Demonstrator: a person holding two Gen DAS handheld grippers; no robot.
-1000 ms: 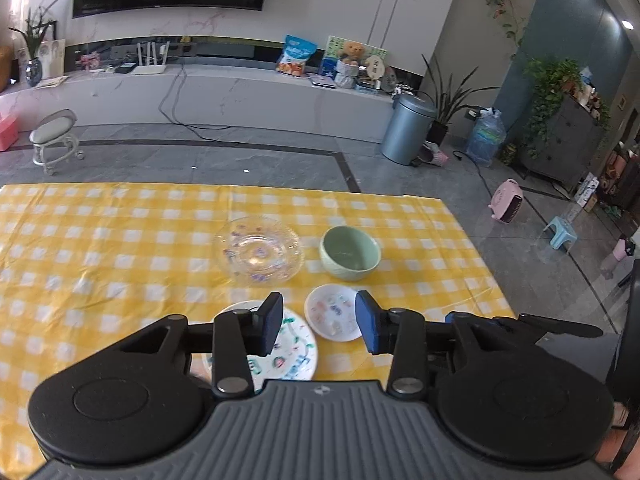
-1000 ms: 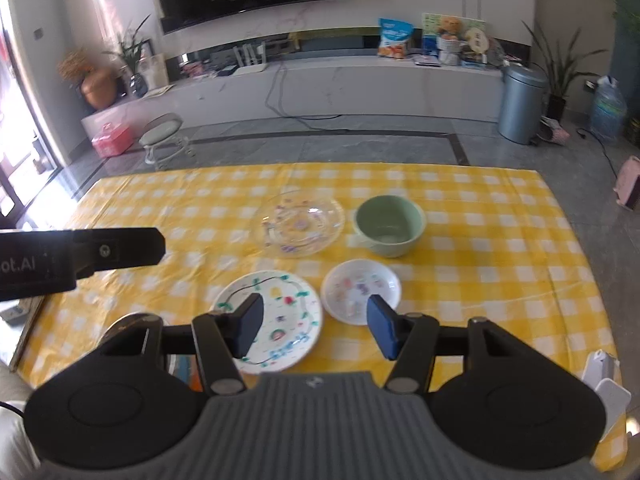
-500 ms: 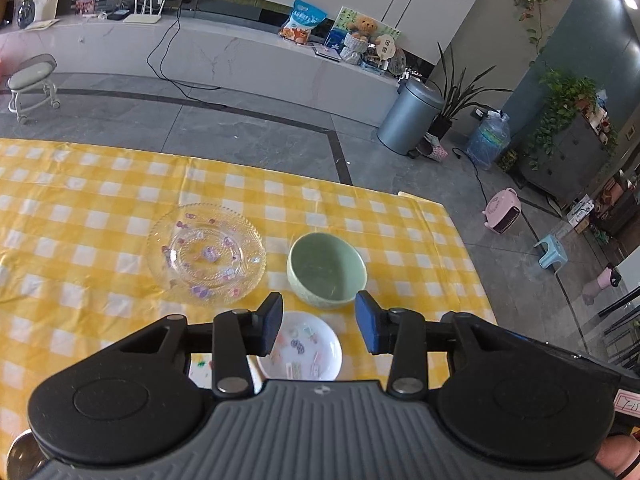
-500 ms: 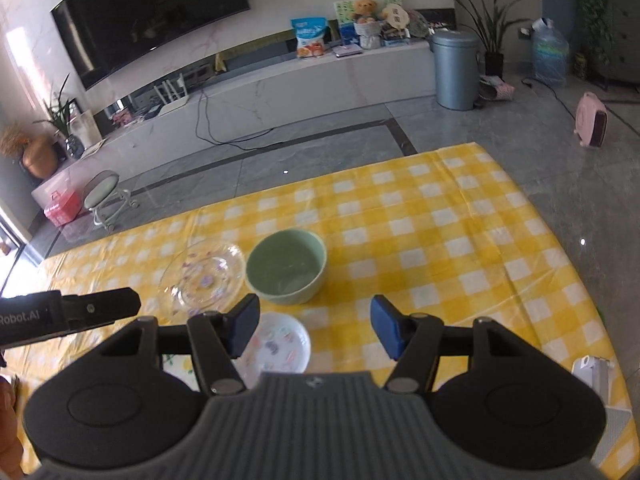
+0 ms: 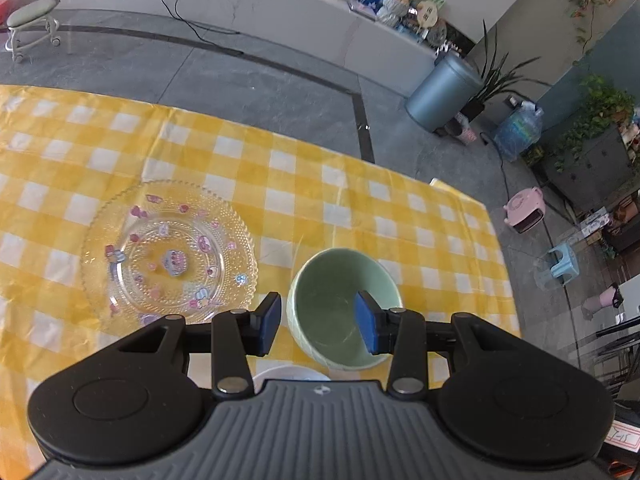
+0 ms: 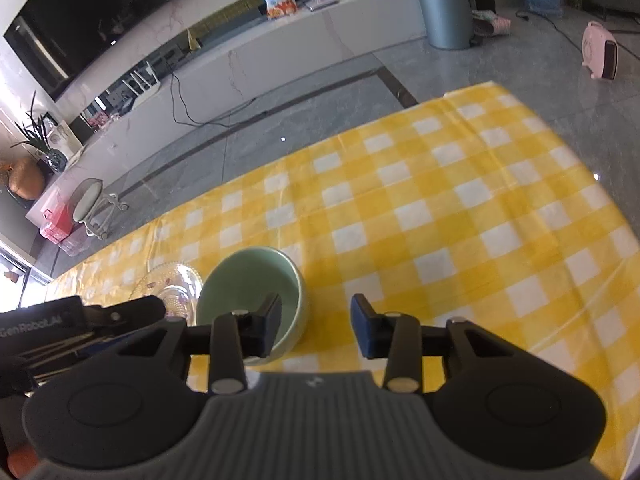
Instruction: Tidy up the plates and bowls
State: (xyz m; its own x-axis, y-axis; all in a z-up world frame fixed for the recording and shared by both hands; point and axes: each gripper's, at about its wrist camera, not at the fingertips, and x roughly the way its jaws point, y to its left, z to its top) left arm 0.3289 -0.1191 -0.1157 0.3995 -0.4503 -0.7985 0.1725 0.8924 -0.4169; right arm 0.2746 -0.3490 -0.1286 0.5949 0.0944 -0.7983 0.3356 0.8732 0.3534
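A pale green bowl (image 5: 340, 312) stands on the yellow checked tablecloth (image 5: 360, 200). My left gripper (image 5: 318, 322) is open, its fingers straddling the bowl's left wall from above. My right gripper (image 6: 316, 326) is open, straddling the same bowl's (image 6: 248, 284) right wall, with its left finger over the inside. A clear glass plate (image 5: 168, 252) with cartoon stickers lies left of the bowl; it also shows in the right wrist view (image 6: 170, 286). A sliver of a small white plate (image 5: 292, 372) shows under my left gripper.
The table's far edge (image 5: 280, 132) and right edge (image 6: 592, 160) border grey floor. A round stool (image 5: 34, 16), a metal bin (image 5: 444, 92) and a long white cabinet (image 6: 280, 40) stand beyond. The left gripper's body (image 6: 80, 320) sits close at the right view's left.
Both grippers have moved forward and down over the table to the green bowl. The patterned white plates have slipped out of view beneath them. Both stay open.
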